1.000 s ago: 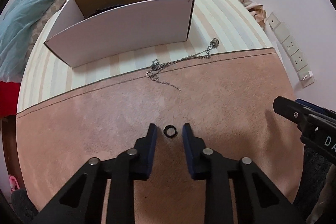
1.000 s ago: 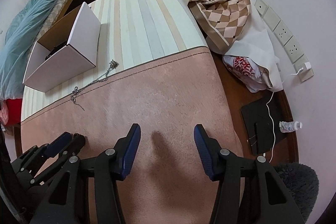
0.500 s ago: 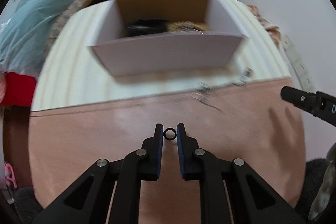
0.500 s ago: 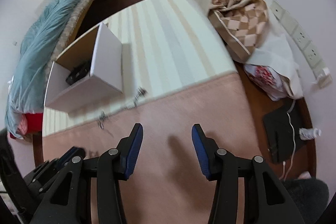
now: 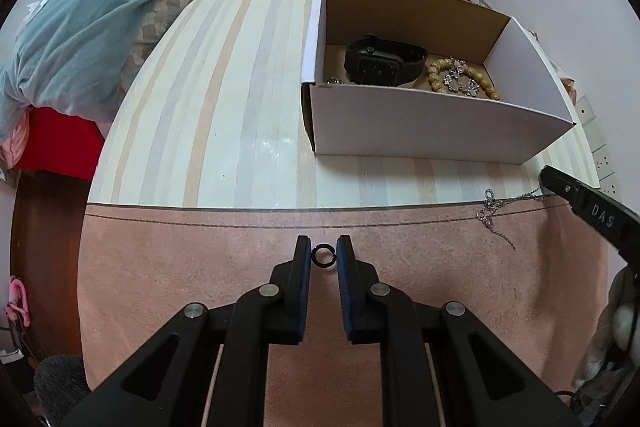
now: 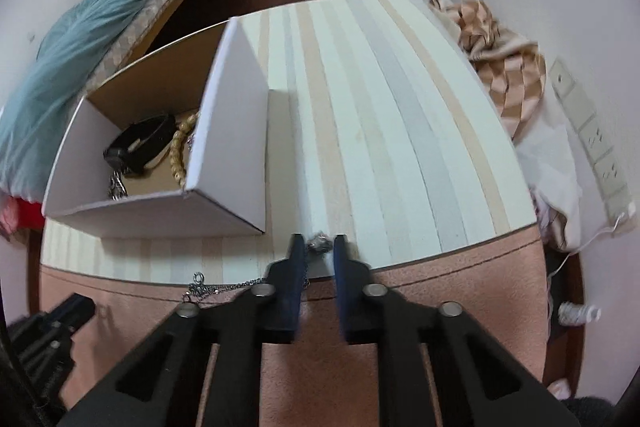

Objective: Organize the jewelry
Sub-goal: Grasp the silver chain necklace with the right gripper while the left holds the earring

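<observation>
left gripper (image 5: pixel 324 254) pinching ring (image 5: pixel 323 255), box (image 5: pixel 432 131) ahead

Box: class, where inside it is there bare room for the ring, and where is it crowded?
The box floor is crowded in the middle and right by the watch, bead bracelet and sparkly piece. Bare cardboard shows behind them, along the back wall, and just left of the watch. The left gripper holds the ring.

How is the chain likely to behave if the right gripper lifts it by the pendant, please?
The chain looks thin and limp, lying in loose kinks, so it will probably dangle and swing. Its tangled end may snag or drag on the fuzzy pink mat. The pendant, small between the right gripper fingers, could slip.
</observation>
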`<act>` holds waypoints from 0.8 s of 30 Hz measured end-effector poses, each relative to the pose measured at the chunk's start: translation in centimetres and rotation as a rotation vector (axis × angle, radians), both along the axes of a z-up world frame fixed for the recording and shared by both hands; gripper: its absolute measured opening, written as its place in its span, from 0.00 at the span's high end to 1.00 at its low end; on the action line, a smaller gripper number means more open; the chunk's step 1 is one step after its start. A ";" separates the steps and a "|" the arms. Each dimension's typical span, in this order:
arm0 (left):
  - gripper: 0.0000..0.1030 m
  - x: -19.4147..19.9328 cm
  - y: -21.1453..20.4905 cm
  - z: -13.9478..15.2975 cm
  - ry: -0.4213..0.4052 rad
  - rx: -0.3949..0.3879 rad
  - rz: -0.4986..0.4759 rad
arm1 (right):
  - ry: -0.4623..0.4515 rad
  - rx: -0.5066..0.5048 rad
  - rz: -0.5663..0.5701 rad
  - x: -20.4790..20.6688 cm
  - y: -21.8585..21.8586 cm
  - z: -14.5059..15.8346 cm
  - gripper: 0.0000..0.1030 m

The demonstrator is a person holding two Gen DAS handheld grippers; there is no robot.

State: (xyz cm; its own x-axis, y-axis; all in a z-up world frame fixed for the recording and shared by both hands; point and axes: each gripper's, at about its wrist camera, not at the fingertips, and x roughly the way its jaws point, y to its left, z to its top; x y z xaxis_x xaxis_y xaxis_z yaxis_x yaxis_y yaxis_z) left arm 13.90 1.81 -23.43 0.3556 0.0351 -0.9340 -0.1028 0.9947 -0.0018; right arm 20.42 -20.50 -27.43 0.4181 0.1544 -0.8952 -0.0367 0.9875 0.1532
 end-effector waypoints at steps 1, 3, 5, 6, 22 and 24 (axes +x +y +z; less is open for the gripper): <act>0.90 0.0 0.2 0.0 0.001 -0.002 0.000 | -0.001 0.012 0.002 -0.2 -0.1 0.0 1.00; 0.90 -0.2 0.3 0.1 0.002 -0.010 -0.001 | -0.013 0.030 0.003 -0.8 -0.2 0.5 1.00; 0.90 -0.5 0.2 0.3 0.001 -0.017 -0.003 | -0.030 0.055 0.007 -1.4 -0.5 1.4 1.00; 0.90 -0.6 0.2 0.5 0.000 -0.021 -0.004 | -0.041 0.076 0.009 -1.9 -0.7 2.1 1.00; 0.90 1.1 0.1 1.9 -0.031 -0.036 -0.001 | 0.012 0.054 0.018 1.1 -0.4 2.0 0.64; 0.90 1.6 -0.2 2.0 -0.033 -0.037 -0.004 | 0.004 0.025 0.029 1.4 0.0 1.4 0.64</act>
